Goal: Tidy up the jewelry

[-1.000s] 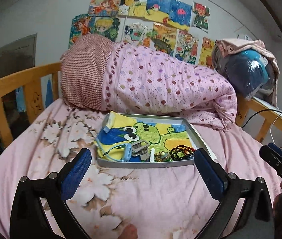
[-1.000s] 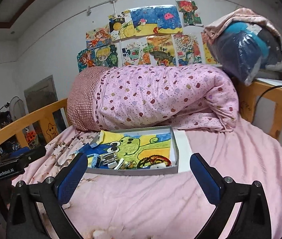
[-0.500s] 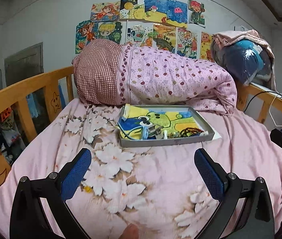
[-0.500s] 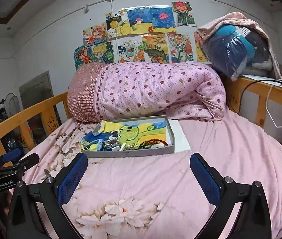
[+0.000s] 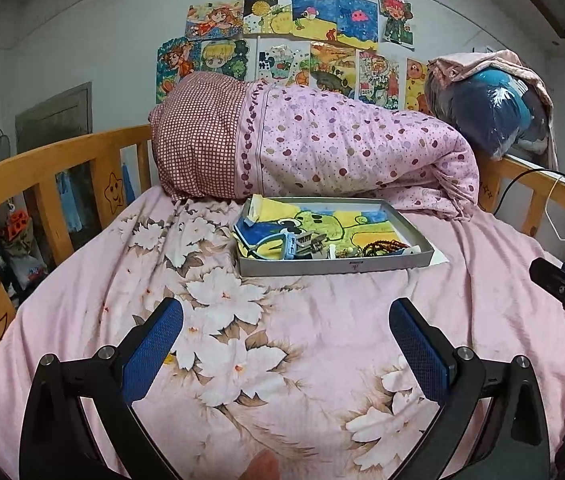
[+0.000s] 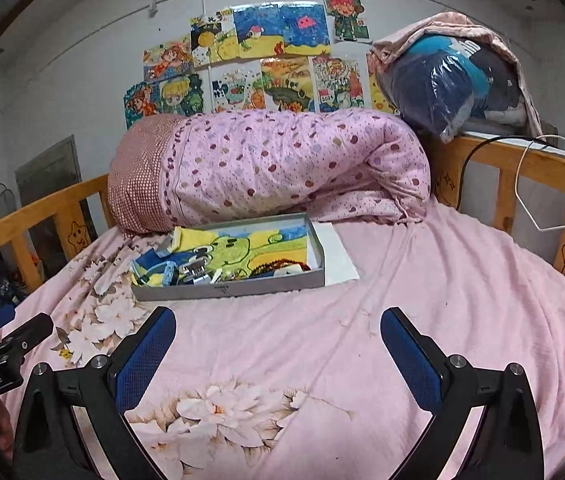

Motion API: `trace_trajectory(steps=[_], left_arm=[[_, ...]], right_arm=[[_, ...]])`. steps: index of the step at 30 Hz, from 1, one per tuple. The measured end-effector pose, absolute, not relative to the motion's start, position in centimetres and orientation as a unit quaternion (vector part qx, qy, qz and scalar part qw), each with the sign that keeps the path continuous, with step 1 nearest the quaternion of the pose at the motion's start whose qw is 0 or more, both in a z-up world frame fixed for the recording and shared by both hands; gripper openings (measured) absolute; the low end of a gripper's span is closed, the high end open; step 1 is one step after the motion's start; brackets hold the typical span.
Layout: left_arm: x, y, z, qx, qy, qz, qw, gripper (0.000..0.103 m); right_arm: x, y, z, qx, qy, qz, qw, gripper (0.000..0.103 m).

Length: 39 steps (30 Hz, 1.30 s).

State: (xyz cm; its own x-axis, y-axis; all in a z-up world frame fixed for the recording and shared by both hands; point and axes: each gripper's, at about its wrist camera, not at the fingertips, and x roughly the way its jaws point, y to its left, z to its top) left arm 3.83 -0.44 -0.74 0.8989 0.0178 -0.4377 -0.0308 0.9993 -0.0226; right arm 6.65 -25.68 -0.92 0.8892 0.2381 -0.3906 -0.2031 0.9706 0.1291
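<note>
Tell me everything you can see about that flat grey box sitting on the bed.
The grey box is a shallow, lidless rectangular tray, seemingly cardboard, lying flat on the pink flowered bedspread in front of the rolled quilt. A small dark mark sits on its front wall. A child's colourful drawing lines its bottom, one edge curling over the left wall. Along the front lie a blue strap-like piece, small metal items and dark beads. A white sheet pokes out beside its right side. Neither gripper touches it.

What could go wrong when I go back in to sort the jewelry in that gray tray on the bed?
The gray tray sits on soft bedding, so pressing into it may tip it. The dark bead strand lies tangled among small pieces, so lifting it may drag others out. Both the left gripper and right gripper hang open, well short of it.
</note>
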Motion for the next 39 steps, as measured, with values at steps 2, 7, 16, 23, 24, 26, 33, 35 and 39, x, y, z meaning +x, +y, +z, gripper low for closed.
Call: trace_trajectory(steps=[2, 7, 16, 23, 24, 26, 33, 35, 39], left_arm=[[4.0, -0.3, -1.0, -0.016, 0.229, 0.013, 0.973, 0.101], [4.2, -0.3, -1.4, -0.022, 0.234, 0.012, 0.972, 0.101], [4.2, -0.6, -1.7, -0.016, 0.239, 0.007, 0.971, 0.101], [4.1, -0.7, -2.0, -0.013, 0.243, 0.004, 0.97, 0.101], [4.1, -0.6, -2.1, -0.014, 0.244, 0.005, 0.97, 0.101], [4.2, -0.6, -2.1, -0.016, 0.246, 0.004, 0.969, 0.101], [4.2, -0.5, -2.3, -0.021, 0.25, 0.003, 0.968, 0.101], [4.2, -0.5, -2.3, -0.02, 0.249, 0.003, 0.968, 0.101], [4.1, -0.4, -2.4, -0.021, 0.249, 0.001, 0.968, 0.101]], right_arm=[[6.7, -25.6, -1.2, 0.042, 0.208, 0.116, 0.97, 0.103], [6.8, -25.7, -1.5, 0.047, 0.212, 0.119, 0.969, 0.103], [6.8, -25.7, -1.7, 0.047, 0.215, 0.12, 0.968, 0.103], [6.8, -25.4, -1.8, 0.047, 0.216, 0.12, 0.968, 0.103], [6.7, -25.3, -1.8, 0.047, 0.217, 0.121, 0.968, 0.103], [6.8, -25.3, -1.8, 0.046, 0.217, 0.121, 0.968, 0.103], [6.7, -25.0, -1.9, 0.046, 0.219, 0.122, 0.967, 0.103], [6.7, -24.9, -1.9, 0.045, 0.22, 0.123, 0.967, 0.103], [6.7, -24.8, -2.0, 0.044, 0.22, 0.123, 0.967, 0.103]])
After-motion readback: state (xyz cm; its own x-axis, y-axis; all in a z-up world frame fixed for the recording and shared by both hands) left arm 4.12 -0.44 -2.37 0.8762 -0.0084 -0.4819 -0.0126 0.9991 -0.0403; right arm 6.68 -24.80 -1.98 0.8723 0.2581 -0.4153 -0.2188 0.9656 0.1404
